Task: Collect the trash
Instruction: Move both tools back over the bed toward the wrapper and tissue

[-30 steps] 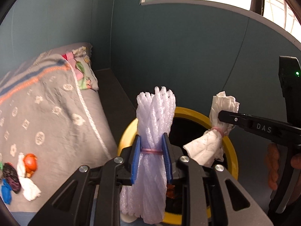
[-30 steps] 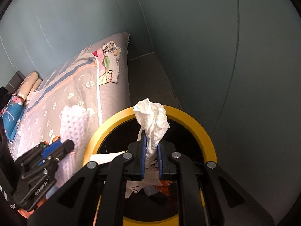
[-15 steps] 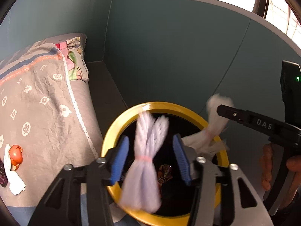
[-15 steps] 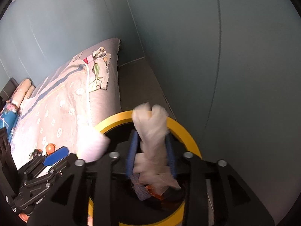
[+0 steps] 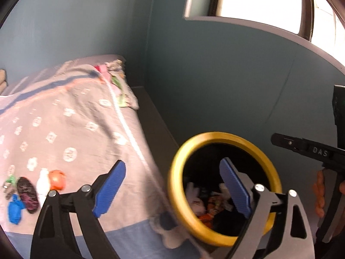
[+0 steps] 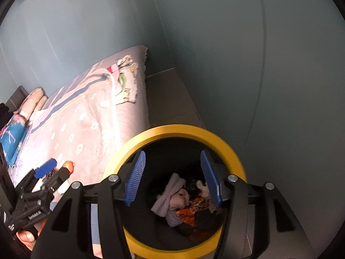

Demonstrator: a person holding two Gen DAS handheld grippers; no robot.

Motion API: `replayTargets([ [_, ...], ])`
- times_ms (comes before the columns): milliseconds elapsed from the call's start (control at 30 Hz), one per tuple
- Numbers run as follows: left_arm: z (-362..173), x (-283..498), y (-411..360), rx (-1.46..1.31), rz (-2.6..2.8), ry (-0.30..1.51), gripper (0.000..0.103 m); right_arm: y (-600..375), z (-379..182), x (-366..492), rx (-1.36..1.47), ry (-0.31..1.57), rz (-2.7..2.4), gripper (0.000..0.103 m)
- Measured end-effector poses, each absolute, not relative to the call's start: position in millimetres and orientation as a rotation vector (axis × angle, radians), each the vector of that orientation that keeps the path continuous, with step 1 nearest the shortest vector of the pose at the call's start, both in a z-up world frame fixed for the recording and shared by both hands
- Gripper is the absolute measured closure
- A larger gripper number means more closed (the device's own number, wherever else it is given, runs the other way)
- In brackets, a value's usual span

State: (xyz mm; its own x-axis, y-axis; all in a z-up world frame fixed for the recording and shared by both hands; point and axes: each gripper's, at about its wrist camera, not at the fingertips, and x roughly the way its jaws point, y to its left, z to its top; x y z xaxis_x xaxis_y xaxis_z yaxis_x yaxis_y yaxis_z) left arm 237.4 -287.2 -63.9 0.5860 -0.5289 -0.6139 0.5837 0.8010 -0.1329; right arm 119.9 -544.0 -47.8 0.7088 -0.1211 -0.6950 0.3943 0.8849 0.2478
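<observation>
A black bin with a yellow rim [image 6: 179, 128] stands on the floor beside the bed. Inside it lie a white foam net [image 6: 170, 196], a crumpled tissue [image 6: 202, 186] and orange wrappers [image 6: 185, 212]. My right gripper [image 6: 174, 179] hangs over the bin mouth, its jaws opening with nothing between them. My left gripper [image 5: 172, 185] straddles the bin's left rim [image 5: 215, 135] and the bed edge, its jaws also opening and empty. On the blanket to the left lie an orange ball [image 5: 57, 179], a white scrap [image 5: 43, 183], a dark wrapper [image 5: 28, 192] and a blue scrap [image 5: 15, 209].
A grey patterned blanket [image 5: 64, 129] covers the bed, with a floral cloth [image 5: 118, 86] at its far corner and pillows [image 6: 32, 101] at the head. Teal walls [image 6: 258, 64] close in on the right. A narrow floor strip [image 5: 155, 118] runs between bed and wall.
Both grippers opened and let go: the foam net and the tissue dropped into the bin. The left gripper swung left toward the bed; the right one rose slightly.
</observation>
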Motion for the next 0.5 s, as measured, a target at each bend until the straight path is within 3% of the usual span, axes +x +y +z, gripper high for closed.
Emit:
replayTargets([
  [200,-49.3,246.5,-233.6,0.059,-0.561,0.651,0.011,-500.1,-39.0,138.6,0.366,0.73,-0.198,0.044],
  [500,-42.4,273.0,-135.1,0.011,-0.386,0.628,0.009,-415.1,-31.3,170.9,0.327,0.725,-0.011,0.042],
])
